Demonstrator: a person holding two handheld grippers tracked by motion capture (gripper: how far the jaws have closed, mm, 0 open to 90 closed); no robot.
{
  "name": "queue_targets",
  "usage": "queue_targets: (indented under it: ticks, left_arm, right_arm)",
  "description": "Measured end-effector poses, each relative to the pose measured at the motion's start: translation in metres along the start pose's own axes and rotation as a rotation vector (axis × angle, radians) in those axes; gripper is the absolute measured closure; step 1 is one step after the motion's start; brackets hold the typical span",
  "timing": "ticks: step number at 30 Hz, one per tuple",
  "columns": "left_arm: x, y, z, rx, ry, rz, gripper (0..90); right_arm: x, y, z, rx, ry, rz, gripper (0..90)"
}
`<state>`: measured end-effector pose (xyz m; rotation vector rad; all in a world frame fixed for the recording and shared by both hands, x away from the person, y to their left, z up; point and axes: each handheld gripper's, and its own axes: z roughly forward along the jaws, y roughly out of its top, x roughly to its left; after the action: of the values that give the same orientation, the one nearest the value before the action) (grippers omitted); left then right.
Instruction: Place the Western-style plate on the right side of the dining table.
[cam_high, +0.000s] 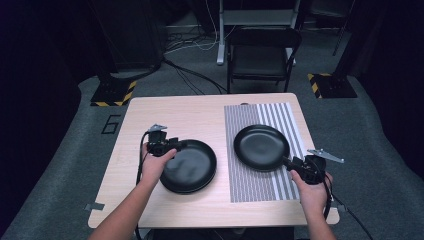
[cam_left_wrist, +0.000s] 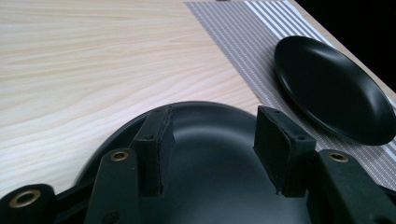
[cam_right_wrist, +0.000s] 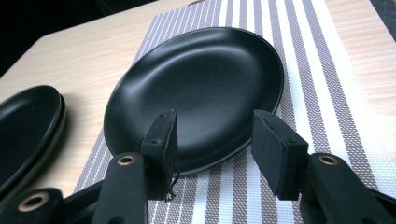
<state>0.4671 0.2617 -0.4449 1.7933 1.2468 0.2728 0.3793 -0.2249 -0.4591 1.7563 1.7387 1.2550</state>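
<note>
Light wood-grain table (cam_high: 165, 112) on grey carpet, dark room; black folding chair (cam_high: 262, 52) behind, visible from the high view. Grey-and-white striped placemat (cam_high: 250, 187) covers the table's right part, one round black plate (cam_high: 261, 146) on it. The right gripper view shows the stack of round black plates (cam_right_wrist: 28, 126) at left is two deep. Left gripper (cam_left_wrist: 212, 156) jaws wide apart over the stack, gripping nothing. Right gripper (cam_right_wrist: 215, 154) jaws wide apart at the single plate's near rim, empty.
</note>
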Motion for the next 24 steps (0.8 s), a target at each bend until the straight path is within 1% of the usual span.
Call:
queue_targets:
  ticks: [2,3,4,7,11,13,14,16,17,18,19,20,21,22,24]
  left_arm:
    - [0.006,-0.004,-0.007,-0.007,0.010,-0.007,47.2]
    - [0.010,-0.005,-0.011,-0.008,0.018,-0.014,47.2]
    - [0.014,-0.008,-0.015,-0.017,0.028,-0.015,47.2]
    - [0.023,-0.013,-0.025,-0.017,0.049,-0.024,47.1]
    - [0.035,-0.021,-0.036,-0.022,0.069,-0.041,47.0]
    - [0.039,-0.025,-0.041,-0.027,0.081,-0.053,47.1]
    - [0.042,-0.027,-0.045,-0.029,0.084,-0.057,47.1]
    - [0.047,-0.031,-0.050,-0.028,0.099,-0.051,47.1]
    - [0.048,-0.032,-0.052,-0.030,0.103,-0.054,47.1]
    - [0.051,-0.035,-0.056,-0.029,0.106,-0.049,47.1]
    - [0.053,-0.037,-0.058,-0.028,0.112,-0.050,47.1]
    - [0.055,-0.039,-0.061,-0.030,0.114,-0.059,47.1]
    - [0.057,-0.042,-0.062,-0.029,0.117,-0.066,47.1]
    - [0.059,-0.044,-0.064,-0.025,0.120,-0.066,47.1]
    - [0.062,-0.049,-0.066,-0.020,0.123,-0.065,47.2]
  right_arm:
    - [-0.002,-0.001,0.000,0.002,-0.002,0.004,50.7]
    - [-0.003,-0.002,-0.001,0.006,-0.012,0.006,50.7]
    - [-0.005,-0.003,-0.001,0.007,-0.008,0.009,50.7]
    - [-0.008,-0.004,-0.002,0.010,-0.017,0.004,50.7]
    - [-0.012,-0.006,-0.003,0.006,-0.020,0.011,50.5]
    - [-0.013,-0.006,-0.004,0.006,-0.018,0.020,50.4]
    - [-0.014,-0.007,-0.004,0.002,-0.021,0.014,50.4]
    - [-0.016,-0.008,-0.004,0.004,-0.016,0.020,50.4]
    - [-0.016,-0.009,-0.004,0.007,-0.014,0.030,50.4]
    - [-0.017,-0.010,-0.004,0.008,-0.019,0.030,50.4]
    - [-0.019,-0.010,-0.004,0.011,-0.022,0.018,50.4]
    - [-0.020,-0.011,-0.004,0.015,-0.026,0.026,50.4]
    - [-0.021,-0.012,-0.004,0.013,-0.026,0.024,50.3]
    - [-0.022,-0.013,-0.005,0.012,-0.026,0.030,50.3]
    - [-0.023,-0.014,-0.005,0.011,-0.030,0.027,50.3]
